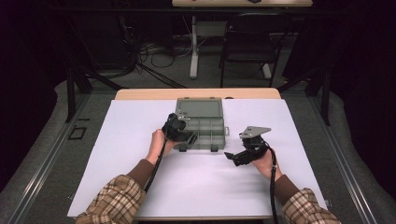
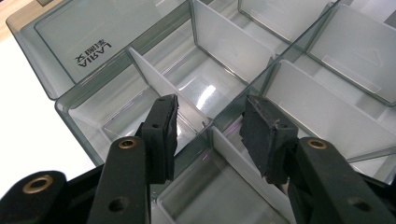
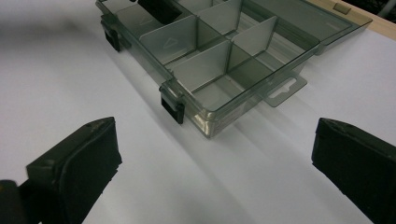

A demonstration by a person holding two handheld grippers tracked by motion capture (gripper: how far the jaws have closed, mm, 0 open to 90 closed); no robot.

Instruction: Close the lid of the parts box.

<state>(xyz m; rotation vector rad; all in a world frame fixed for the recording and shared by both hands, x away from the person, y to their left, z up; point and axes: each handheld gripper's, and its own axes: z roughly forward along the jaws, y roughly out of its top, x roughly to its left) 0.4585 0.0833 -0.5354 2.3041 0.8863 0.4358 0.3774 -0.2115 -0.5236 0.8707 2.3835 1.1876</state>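
A translucent grey plastic organiser box [image 1: 203,131] with white divider walls lies open on the white sheet [image 1: 140,177] that covers the tabletop, near the middle of the far edge. Its hinged lid [image 1: 200,108] is folded back flat toward the far edge (the lid carries printed lettering, seen upside down in the left gripper view). Two black latches [image 3: 173,108] sit on the box's near wall, and a clear hang tab [image 3: 283,89] projects from its right-hand end.

The left gripper [image 1: 180,133], held in the person's left hand [image 1: 159,141], is positioned over the near-left corner of the box. In the left gripper view its jaws are spread partway, with one pad on each side of the point where white divider walls [image 2: 154,84] meet; whether the pads touch any wall cannot be determined. Nothing is pinched between them.

The right gripper [image 1: 235,157], held in the person's right hand [image 1: 264,161], is above the bare sheet just beside the right end of the box, apart from it. Its jaws are spread wide and empty. A grey three-cornered plate [image 1: 254,132] sits on top of it.

Both forearms wear plaid sleeves [image 1: 114,200] with brown cuffs and enter from the near edge.
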